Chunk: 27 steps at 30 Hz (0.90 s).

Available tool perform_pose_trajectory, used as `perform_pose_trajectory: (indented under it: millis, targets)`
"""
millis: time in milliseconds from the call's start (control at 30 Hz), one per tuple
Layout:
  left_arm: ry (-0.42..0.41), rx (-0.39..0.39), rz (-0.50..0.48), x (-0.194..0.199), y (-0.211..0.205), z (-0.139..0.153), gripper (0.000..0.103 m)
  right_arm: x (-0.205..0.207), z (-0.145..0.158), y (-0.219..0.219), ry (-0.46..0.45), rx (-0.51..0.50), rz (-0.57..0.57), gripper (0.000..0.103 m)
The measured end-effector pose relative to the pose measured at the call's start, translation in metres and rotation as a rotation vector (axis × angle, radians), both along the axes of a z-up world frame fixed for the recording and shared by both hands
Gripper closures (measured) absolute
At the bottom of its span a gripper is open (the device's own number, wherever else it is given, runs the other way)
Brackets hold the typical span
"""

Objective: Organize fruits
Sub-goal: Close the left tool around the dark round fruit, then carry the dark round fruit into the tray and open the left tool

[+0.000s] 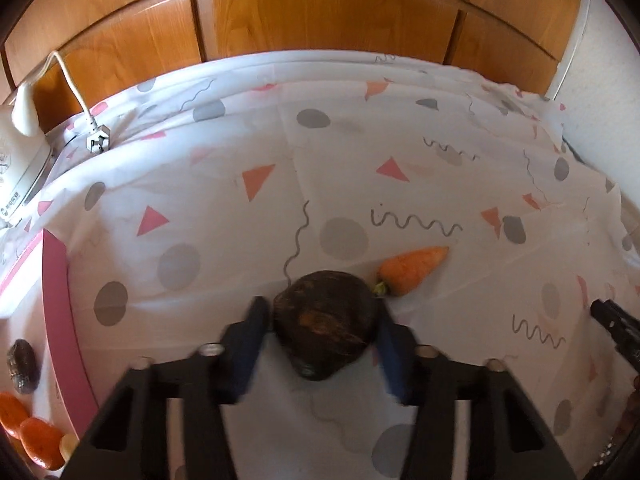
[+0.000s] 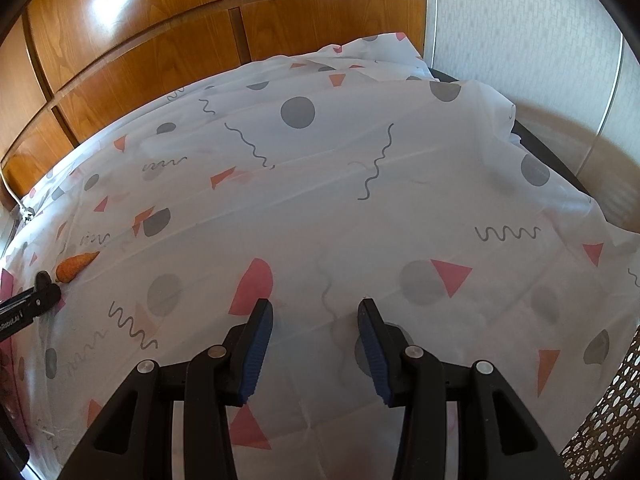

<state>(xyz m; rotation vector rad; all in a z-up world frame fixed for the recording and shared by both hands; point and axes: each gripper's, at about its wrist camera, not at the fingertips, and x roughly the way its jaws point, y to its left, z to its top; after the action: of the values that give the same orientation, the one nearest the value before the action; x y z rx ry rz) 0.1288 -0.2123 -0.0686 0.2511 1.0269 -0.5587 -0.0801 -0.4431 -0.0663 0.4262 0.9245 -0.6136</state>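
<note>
A dark, rough-skinned round fruit (image 1: 326, 328) lies on the patterned white cloth (image 1: 224, 264), and my left gripper (image 1: 322, 307) is shut on it, a blue pad pressing each side. An orange carrot (image 1: 412, 270) lies just past it to the right, touching or nearly touching the fruit at its green stem end. The right wrist view shows the same carrot (image 2: 76, 266) far left, beside a black finger (image 2: 44, 282) of the left gripper. My right gripper (image 2: 316, 312) hovers over bare cloth, open, with nothing between its pads.
A pink-rimmed tray (image 1: 60, 320) at the left holds another dark fruit (image 1: 23, 366) and orange fruits (image 1: 36, 436). A white appliance (image 1: 20, 160) and a loose plug (image 1: 98, 142) sit at the back left. Wooden cabinet doors (image 1: 328, 12) stand behind. A perforated basket (image 2: 600, 420) is at the lower right.
</note>
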Motion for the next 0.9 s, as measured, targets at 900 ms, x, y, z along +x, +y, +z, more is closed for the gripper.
perform_pose_trajectory:
  millis: [900]
  targets:
    - [0.0, -0.112, 0.125, -0.041, 0.067, 0.029, 0.055, 0.0, 0.0, 0.005, 0.021, -0.034, 0.014, 0.058]
